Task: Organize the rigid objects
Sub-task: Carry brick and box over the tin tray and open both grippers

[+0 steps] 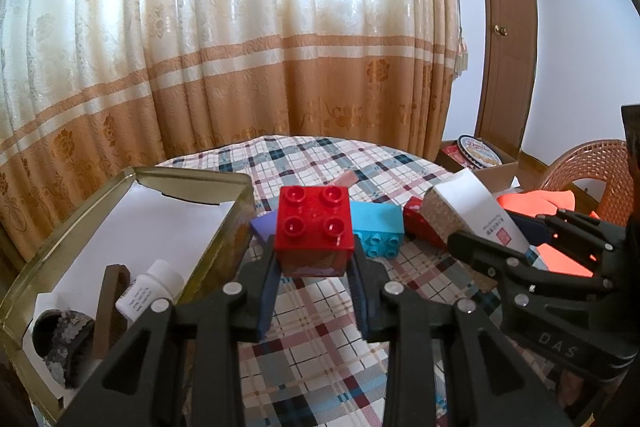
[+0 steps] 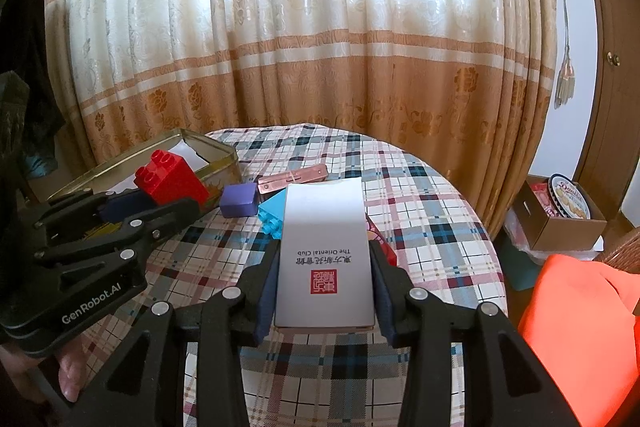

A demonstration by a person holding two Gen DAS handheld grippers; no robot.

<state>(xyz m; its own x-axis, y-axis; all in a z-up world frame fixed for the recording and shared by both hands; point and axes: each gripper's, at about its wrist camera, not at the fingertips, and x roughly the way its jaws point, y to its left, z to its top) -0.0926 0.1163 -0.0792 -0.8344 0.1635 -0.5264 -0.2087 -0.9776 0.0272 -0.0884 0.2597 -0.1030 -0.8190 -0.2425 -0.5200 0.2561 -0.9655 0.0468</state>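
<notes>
Spreading across both views is the bench (image 1: 320,347), a round top under a plaid cloth, and on its left side the gold tin (image 1: 224,183) is standing open with a white liner. Judging by what is lying in it, the sorting is only partly done: a white bottle (image 1: 150,293), a brown curved piece (image 1: 110,307) and a roll of patterned tape (image 1: 64,335) are already sitting in the tin's near end, while most of its floor is showing bare.

Next in size, the white carton (image 2: 326,259) is being held off the cloth by the right gripper (image 2: 325,287), whose pads are pressing on both long sides. The red brick (image 1: 314,227), studs up, is being clamped by the left gripper (image 1: 314,259) just beside the tin's near corner, not yet over it.

Still waiting loose on the cloth are a blue brick (image 1: 378,231), a second red piece (image 1: 416,221) partly hidden behind the carton, a purple block (image 2: 239,201) and a thin copper clip (image 2: 294,179). So two things are in hand and at least four are left, and I'm judging the job well short of done.
</notes>
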